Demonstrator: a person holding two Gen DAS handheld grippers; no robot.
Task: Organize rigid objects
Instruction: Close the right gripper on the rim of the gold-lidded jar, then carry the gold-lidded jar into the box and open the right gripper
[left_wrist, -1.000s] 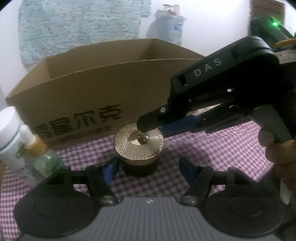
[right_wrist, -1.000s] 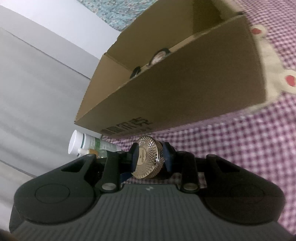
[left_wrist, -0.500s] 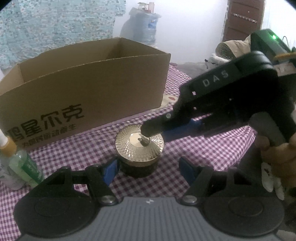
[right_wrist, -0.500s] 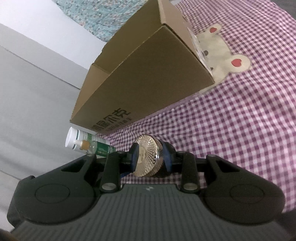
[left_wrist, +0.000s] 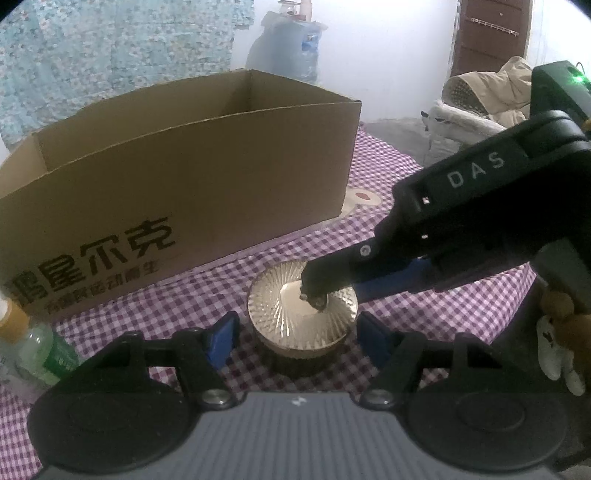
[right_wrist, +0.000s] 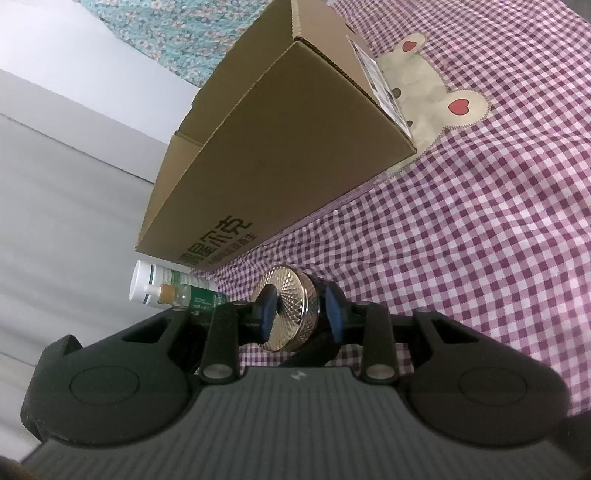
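Note:
A dark jar with a faceted gold lid (left_wrist: 301, 314) stands on the purple checked cloth, in front of an open cardboard box (left_wrist: 177, 184). My left gripper (left_wrist: 295, 332) is open, its blue pads on either side of the jar with gaps. My right gripper (right_wrist: 301, 314) is turned on its side and shut on the jar's gold lid (right_wrist: 291, 306), one finger on top and one beneath the rim. In the left wrist view the right gripper (left_wrist: 321, 291) reaches in from the right, with its upper finger on the lid's centre.
A white bottle (right_wrist: 147, 282) and a small clear bottle with a tan cap (left_wrist: 33, 339) stand left of the jar. The box (right_wrist: 280, 147) has black printed characters. A bear patch (right_wrist: 424, 85) lies on the cloth by the box's right end.
The left wrist view has shifted, so the box now sits further left and the room behind shows. The right gripper stays clamped on the lid and has swung slightly around it.

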